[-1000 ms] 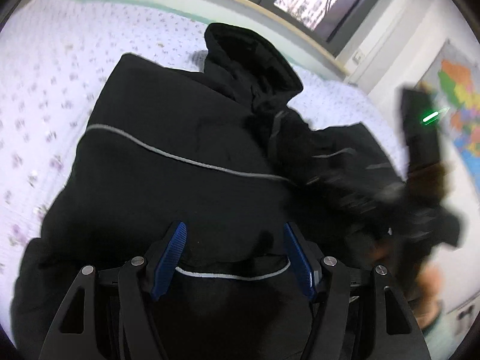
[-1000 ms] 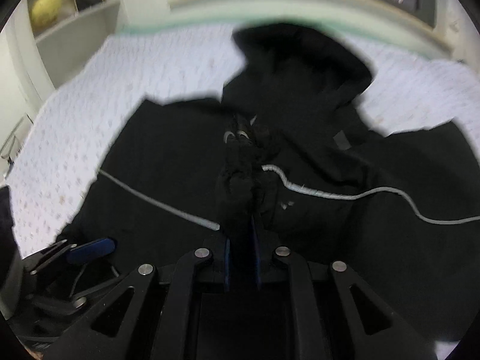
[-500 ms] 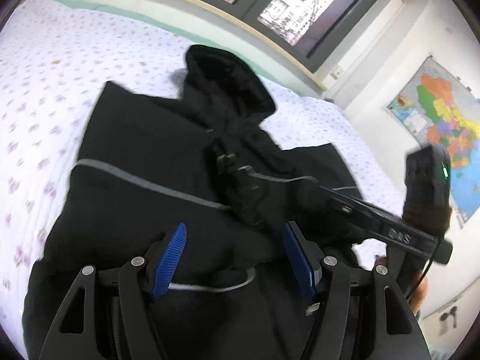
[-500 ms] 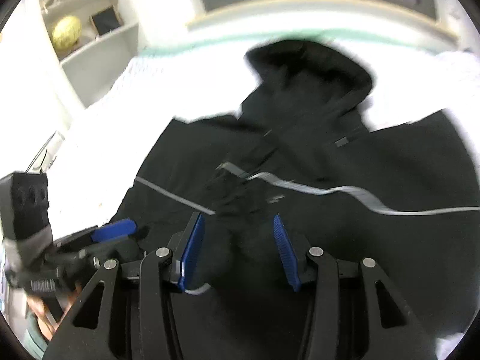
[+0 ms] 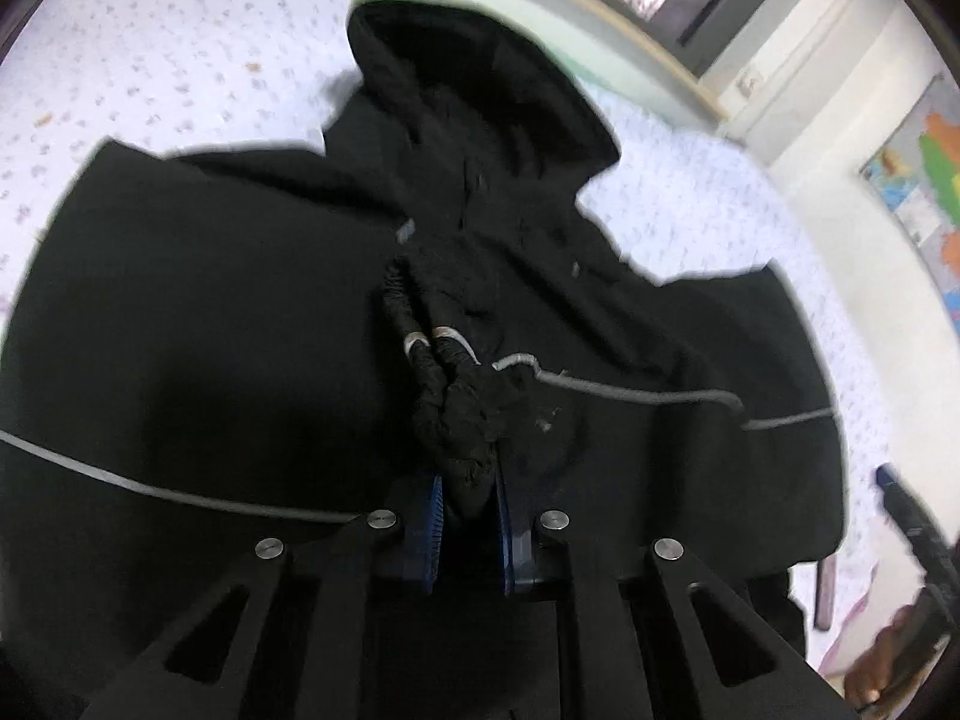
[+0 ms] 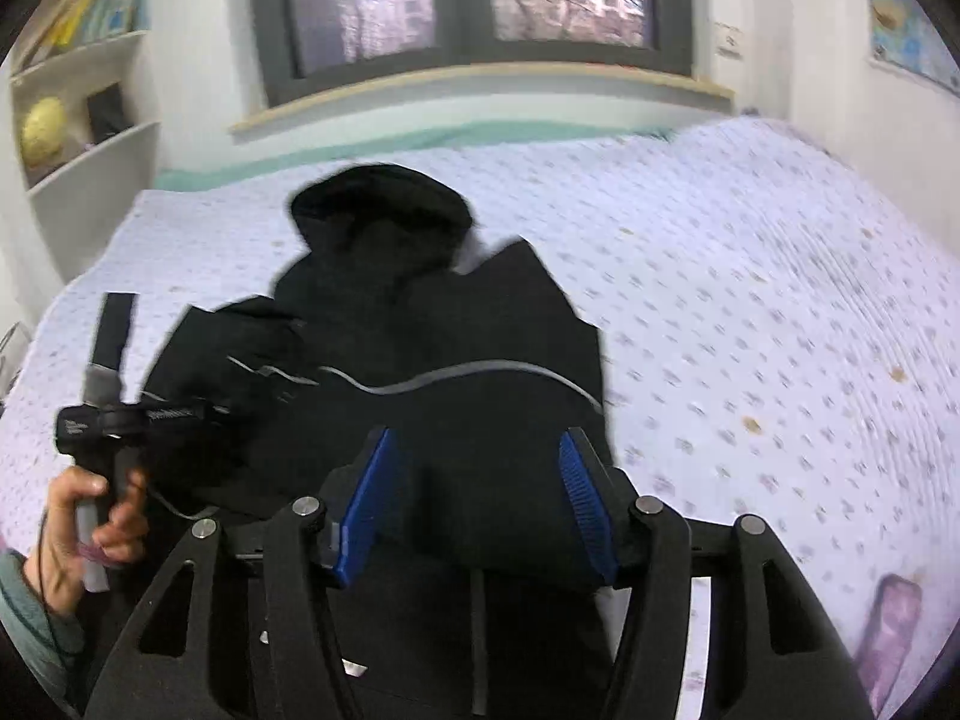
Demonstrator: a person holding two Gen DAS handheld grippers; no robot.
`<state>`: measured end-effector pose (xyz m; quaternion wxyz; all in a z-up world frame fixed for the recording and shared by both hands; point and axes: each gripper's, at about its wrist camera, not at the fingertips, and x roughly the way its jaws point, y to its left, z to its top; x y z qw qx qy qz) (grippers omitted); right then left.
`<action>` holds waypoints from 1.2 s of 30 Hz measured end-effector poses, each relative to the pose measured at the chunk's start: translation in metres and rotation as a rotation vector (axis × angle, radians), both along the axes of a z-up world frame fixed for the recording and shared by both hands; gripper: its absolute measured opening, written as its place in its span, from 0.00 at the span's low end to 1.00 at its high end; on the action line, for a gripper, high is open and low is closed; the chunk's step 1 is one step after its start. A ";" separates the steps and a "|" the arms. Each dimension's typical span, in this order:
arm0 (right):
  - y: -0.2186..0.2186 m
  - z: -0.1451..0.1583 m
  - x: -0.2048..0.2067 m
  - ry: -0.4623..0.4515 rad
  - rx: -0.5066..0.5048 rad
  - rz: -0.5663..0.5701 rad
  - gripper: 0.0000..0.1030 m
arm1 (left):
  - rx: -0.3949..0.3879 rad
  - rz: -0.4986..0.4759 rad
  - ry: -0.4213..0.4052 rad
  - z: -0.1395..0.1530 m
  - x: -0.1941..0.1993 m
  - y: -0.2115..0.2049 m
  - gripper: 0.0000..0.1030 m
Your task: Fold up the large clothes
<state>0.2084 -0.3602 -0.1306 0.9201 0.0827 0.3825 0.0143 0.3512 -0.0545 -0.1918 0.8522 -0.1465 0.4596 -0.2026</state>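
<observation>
Left wrist view: left gripper pinches a bunched cuff at frame centre, over the jacket on the bed. Right gripper is opening with nothing between its pads; sleeves seem folded in, body folds still left.

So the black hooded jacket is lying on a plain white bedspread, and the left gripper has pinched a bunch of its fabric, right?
Nearly. The bedspread is not plain: the right wrist view shows it white with a small purple flower print all over. The rest holds: the black hooded jacket lies on it, and the left gripper has pinched a bunch of its fabric.
</observation>
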 end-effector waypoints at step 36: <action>0.076 -0.113 0.142 0.168 -0.168 -0.039 0.74 | 0.339 0.032 -0.013 -0.032 0.011 0.045 0.64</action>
